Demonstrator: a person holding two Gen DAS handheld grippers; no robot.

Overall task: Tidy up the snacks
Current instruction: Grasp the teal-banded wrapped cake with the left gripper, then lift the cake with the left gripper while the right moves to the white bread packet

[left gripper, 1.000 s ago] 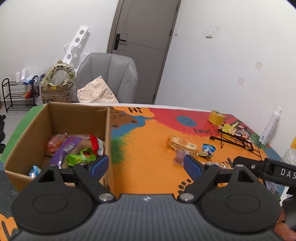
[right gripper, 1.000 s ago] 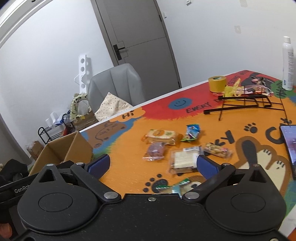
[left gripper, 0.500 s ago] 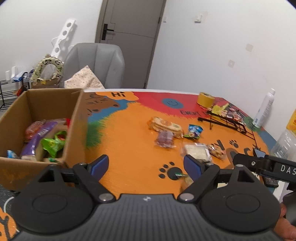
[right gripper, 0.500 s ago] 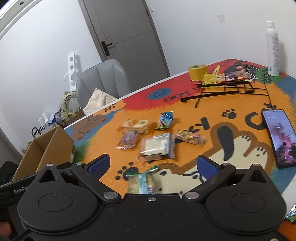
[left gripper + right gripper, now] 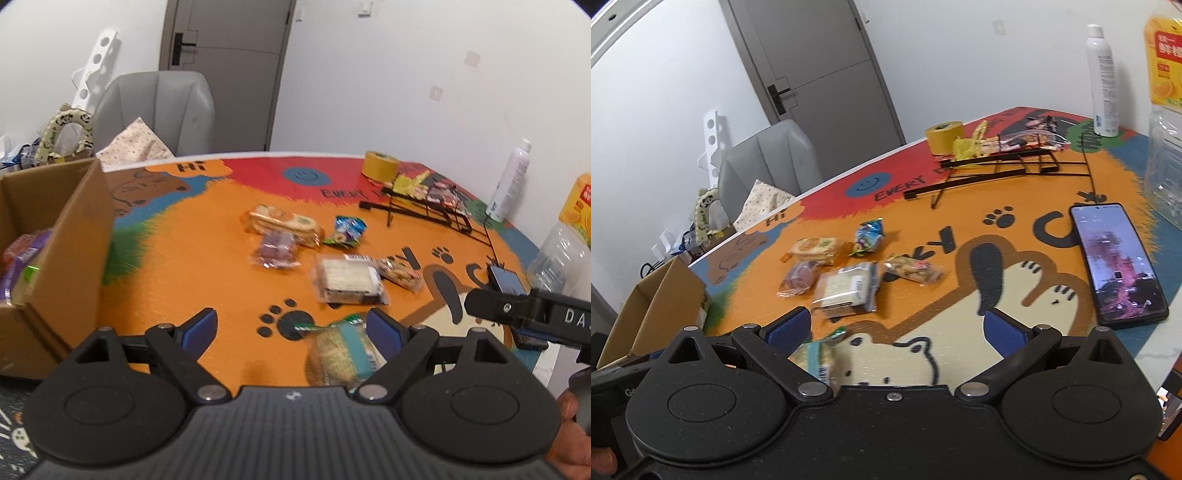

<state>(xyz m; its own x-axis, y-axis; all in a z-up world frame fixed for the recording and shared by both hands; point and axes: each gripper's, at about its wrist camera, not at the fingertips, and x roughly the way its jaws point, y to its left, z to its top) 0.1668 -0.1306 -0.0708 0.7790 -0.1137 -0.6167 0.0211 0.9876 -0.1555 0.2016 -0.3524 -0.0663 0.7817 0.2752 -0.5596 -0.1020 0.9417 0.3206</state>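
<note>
Snack packets, six, lie loose on the mat; one cardboard box holds others; left gripper and right gripper both gape wide, empty

glossy plastic snack wrappers, matt brown cardboard box

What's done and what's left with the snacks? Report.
Done: several packets already lie in the box. In hand: nothing; the left gripper and right gripper are both open and empty. Left: six packets on the mat, the nearest a green-banded one by the left gripper.
</note>
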